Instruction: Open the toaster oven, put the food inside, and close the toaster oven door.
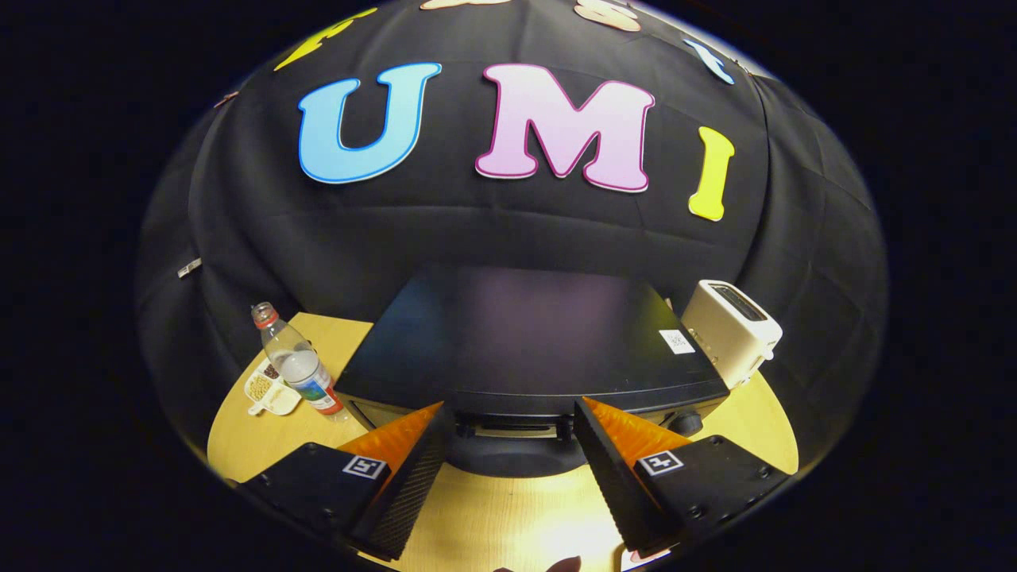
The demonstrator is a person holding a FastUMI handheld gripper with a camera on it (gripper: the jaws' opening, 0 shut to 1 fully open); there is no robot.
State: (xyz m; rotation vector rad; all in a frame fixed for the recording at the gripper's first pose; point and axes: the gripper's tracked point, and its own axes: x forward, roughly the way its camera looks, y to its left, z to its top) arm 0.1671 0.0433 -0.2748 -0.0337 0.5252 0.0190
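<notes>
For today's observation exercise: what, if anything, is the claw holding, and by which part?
Nothing is held. The claw is open, its fingers apart just in front of the toaster oven, with the oven's front edge between the tips but not pressed.

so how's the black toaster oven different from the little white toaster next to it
The toaster oven is black, wide and flat-topped, just ahead of the open fingers of the gripper; the toaster is cream-white, much smaller and boxy, off beyond the oven's corner. The toaster oven has a knob low on its front; the toaster has a slot in its top. Both stand on the wooden table.
</notes>
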